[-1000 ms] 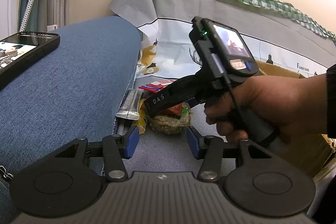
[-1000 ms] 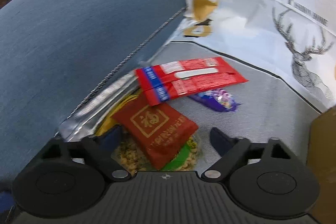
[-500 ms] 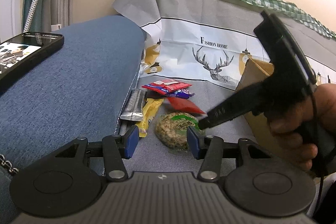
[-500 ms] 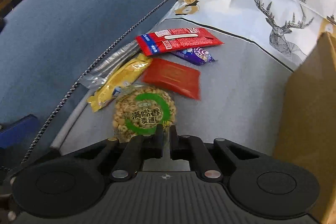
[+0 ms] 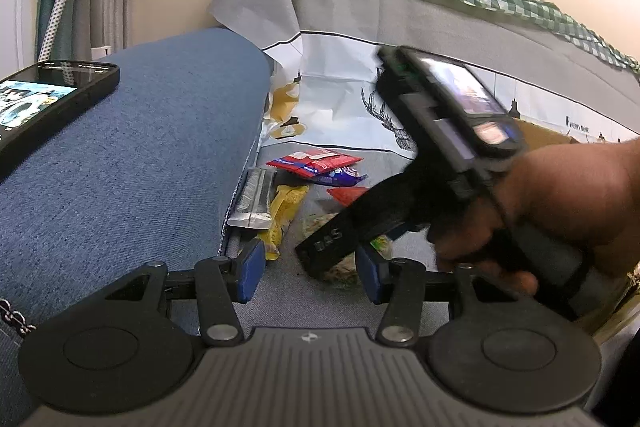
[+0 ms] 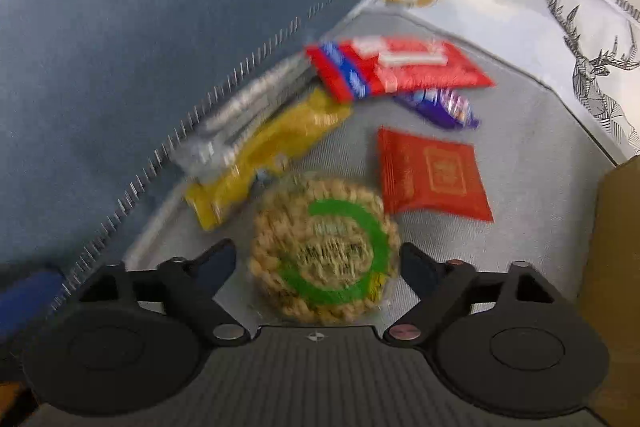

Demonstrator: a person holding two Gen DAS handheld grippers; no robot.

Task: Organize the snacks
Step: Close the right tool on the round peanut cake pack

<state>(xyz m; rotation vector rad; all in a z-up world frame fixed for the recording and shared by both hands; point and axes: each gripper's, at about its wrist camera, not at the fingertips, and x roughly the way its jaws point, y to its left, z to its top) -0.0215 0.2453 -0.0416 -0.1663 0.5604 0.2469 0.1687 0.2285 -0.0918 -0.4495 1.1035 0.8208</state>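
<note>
My right gripper [image 6: 316, 263] brackets the round peanut snack [image 6: 324, 251]; my left gripper [image 5: 310, 263] hangs back.

Through the right wrist camera, blurred, I see the jaws spread wide with the green-ringed snack between them on the grey cloth [image 6: 520, 131], contact unclear. The square red packet [image 6: 432, 173] lies just beside it, the yellow packet [image 6: 264, 147] on its other side against the blue cushion [image 6: 160, 27]. My left fingers stand apart, holding nothing.

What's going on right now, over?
Both hand-held grippers open. Right one straddling round peanut snack, not gripping. Left one idle. Nothing blocking.
</note>
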